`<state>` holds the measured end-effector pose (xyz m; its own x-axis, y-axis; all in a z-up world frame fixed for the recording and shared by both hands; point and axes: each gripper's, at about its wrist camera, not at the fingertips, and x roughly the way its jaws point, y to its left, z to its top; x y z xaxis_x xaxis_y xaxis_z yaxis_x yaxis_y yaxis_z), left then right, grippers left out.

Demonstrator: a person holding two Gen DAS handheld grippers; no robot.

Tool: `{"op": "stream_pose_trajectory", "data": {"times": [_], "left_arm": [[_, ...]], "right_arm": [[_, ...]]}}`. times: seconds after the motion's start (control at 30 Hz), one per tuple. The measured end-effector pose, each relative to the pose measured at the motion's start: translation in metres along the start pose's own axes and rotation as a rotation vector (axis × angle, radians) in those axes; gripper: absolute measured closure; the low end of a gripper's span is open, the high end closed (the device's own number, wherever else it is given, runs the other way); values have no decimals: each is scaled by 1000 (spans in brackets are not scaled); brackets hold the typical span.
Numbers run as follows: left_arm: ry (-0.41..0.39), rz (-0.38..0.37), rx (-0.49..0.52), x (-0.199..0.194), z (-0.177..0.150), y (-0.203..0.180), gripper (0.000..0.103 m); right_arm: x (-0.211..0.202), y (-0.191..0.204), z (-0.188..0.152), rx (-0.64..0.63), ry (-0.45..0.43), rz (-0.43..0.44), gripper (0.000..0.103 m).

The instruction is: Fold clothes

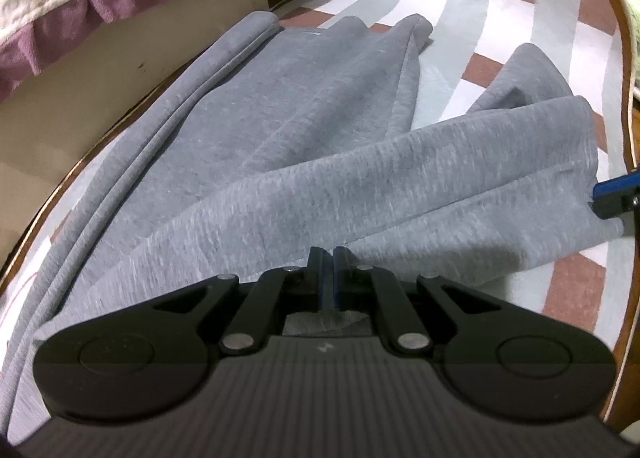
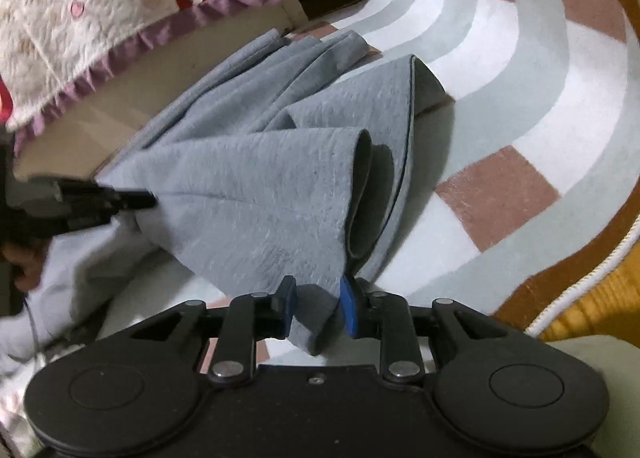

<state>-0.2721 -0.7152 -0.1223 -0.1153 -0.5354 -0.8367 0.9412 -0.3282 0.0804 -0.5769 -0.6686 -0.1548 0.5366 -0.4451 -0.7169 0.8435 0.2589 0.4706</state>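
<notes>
A grey knit garment [image 1: 304,146] lies in loose folds on a striped rug [image 1: 472,18]. My left gripper [image 1: 328,258] is shut, its pads pinching the near edge of the cloth. In the right wrist view the same garment [image 2: 256,194] is drawn up into a rolled fold between the two grippers. A bunch of it sits between the blue pads [image 2: 349,308] of my right gripper [image 2: 318,294], which press on it from both sides. The left gripper [image 2: 132,200] shows there at the cloth's left corner. A right fingertip [image 1: 612,198] shows at the right edge of the left wrist view.
A quilt with a purple frill [image 2: 120,46] hangs over a beige bed side [image 1: 100,98] along the left. The rug has a brown border [image 2: 592,258] at right. A person's pale sleeve [image 2: 80,258] lies at lower left. Yellow fabric [image 2: 600,310] lies beyond the border.
</notes>
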Motion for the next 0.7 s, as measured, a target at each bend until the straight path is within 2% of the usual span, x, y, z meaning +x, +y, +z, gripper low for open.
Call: {"op": "stream_pose_trajectory", "data": {"times": [0.17, 0.2, 0.27, 0.33, 0.4, 0.5, 0.63, 0.7], "left_arm": [[-4, -20, -9, 0, 0, 4, 98], [-1, -21, -10, -1, 1, 6, 97], [6, -18, -10, -1, 1, 8, 97], [12, -15, -9, -2, 2, 10, 96], [6, -13, -14, -2, -1, 12, 96], [-2, -11, -39, -2, -5, 15, 96], [-5, -7, -62, 0, -11, 14, 96], [-17, -5, -75, 0, -15, 14, 96]], "right_arm": [[6, -9, 13, 30, -68, 163, 73], [11, -10, 15, 27, -70, 138, 58], [16, -9, 18, 29, -55, 63, 65], [7, -1, 14, 48, -51, 72, 58], [-1, 6, 8, 48, -46, 68, 57], [-2, 12, -3, -9, -35, -14, 57], [-2, 5, -4, 60, -50, -1, 57], [-2, 5, -4, 69, -62, -27, 59]]}}
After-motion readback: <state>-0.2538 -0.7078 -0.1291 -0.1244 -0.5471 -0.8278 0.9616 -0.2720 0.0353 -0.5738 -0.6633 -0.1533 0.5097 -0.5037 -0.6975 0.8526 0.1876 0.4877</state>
